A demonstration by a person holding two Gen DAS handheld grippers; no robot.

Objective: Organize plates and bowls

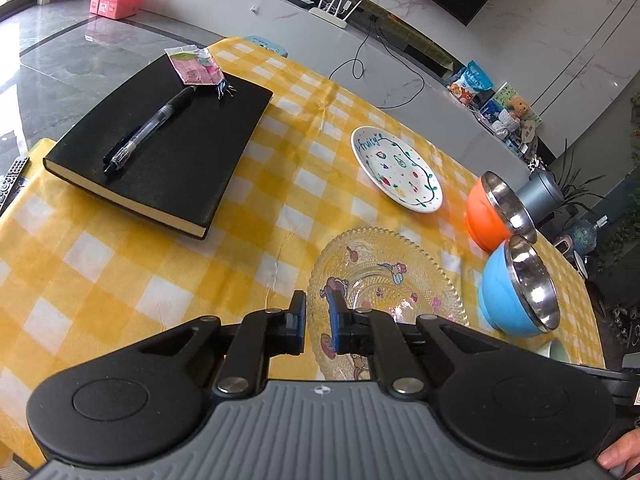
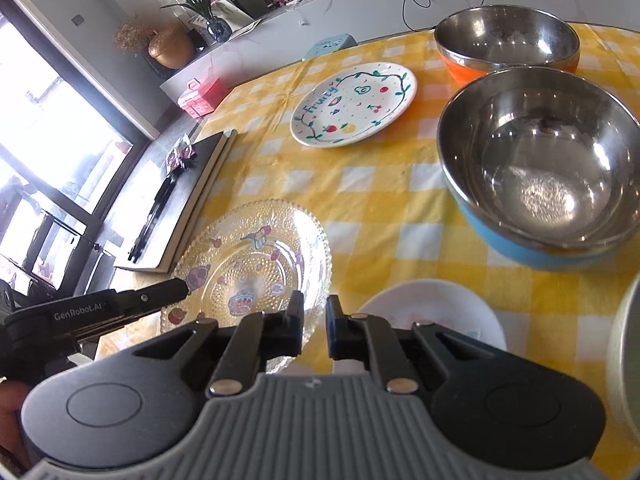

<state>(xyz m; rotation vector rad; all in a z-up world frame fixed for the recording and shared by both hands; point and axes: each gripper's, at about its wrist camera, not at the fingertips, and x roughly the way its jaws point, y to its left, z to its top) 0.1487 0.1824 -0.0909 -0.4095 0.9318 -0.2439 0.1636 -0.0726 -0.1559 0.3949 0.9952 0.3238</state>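
A clear glass plate [image 1: 386,280] [image 2: 256,256] with cartoon stickers lies on the yellow checked tablecloth. My left gripper [image 1: 317,312] is at its near-left rim, jaws a narrow gap apart around the rim; it also shows in the right wrist view [image 2: 176,292]. My right gripper [image 2: 314,320] hovers by the plate's near-right edge, jaws narrowly apart, holding nothing. A white "Fruity" plate [image 1: 396,170] [image 2: 354,104] lies farther back. An orange bowl [image 1: 496,212] [image 2: 508,44] and a blue bowl [image 1: 516,292] [image 2: 540,164], both steel-lined, stand to the right.
A black notebook [image 1: 160,148] with a pen [image 1: 152,128] and a pink packet lies at the left. A white dish [image 2: 436,316] sits under my right gripper. A pale rim [image 2: 624,360] shows at the far right. The table edge runs close behind the bowls.
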